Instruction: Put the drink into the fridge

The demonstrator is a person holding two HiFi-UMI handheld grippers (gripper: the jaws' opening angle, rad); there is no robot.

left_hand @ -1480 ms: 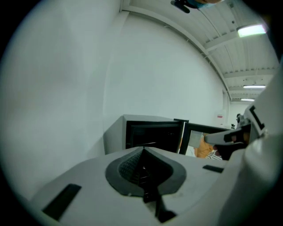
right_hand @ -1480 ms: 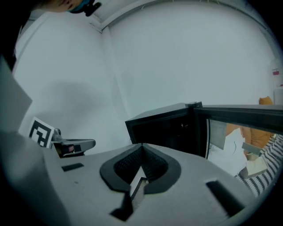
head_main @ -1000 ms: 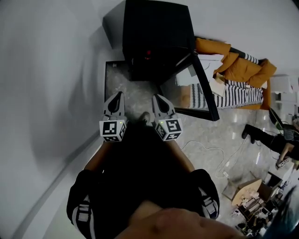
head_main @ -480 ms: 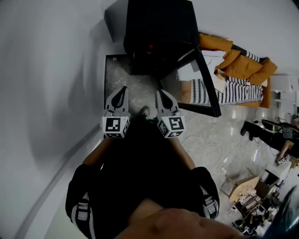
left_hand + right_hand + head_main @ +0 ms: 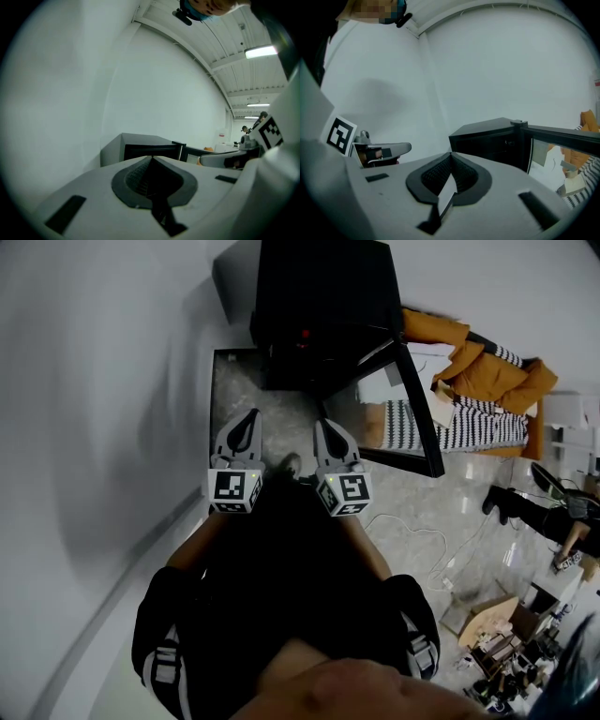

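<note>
My left gripper [image 5: 249, 416] and right gripper [image 5: 322, 426]: jaws of both shut and empty, held side by side facing the fridge [image 5: 319, 306], door [image 5: 413, 411] open, presumably for loading; drink in no view.

Black fridge [image 5: 319, 296], orange jacket [image 5: 487, 376], black-and-white striped cloth [image 5: 478, 432].

**A lab or workshop hall**

Bare white walls [image 5: 84, 427] and ceiling strip lights [image 5: 260, 50] are seen. A loose cable [image 5: 417, 533] is laid across the polished stone floor [image 5: 441, 498], and cardboard boxes [image 5: 492, 620] are stacked among clutter.
</note>
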